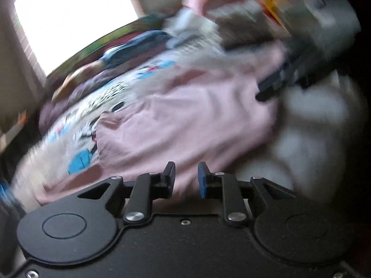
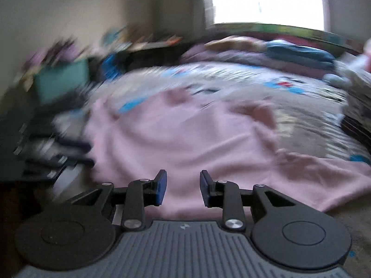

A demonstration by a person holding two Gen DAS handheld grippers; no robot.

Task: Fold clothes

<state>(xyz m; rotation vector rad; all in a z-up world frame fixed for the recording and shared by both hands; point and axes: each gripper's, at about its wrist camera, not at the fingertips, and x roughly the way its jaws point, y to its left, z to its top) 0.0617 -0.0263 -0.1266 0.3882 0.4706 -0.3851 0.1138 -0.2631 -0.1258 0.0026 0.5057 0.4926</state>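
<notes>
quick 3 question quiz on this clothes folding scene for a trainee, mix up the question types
1. True or false: the left gripper is clamped on the pink garment.
2. The pink garment lies on: A) a bare wooden floor B) a patterned bedspread C) a chair
3. Fill in: the right gripper's jaws are ____.

Key
1. False. Its jaws stand apart with nothing between them.
2. B
3. open, hovering over the garment's near edge

Both views are motion-blurred, so finer detail of the garment cannot be told.
</notes>
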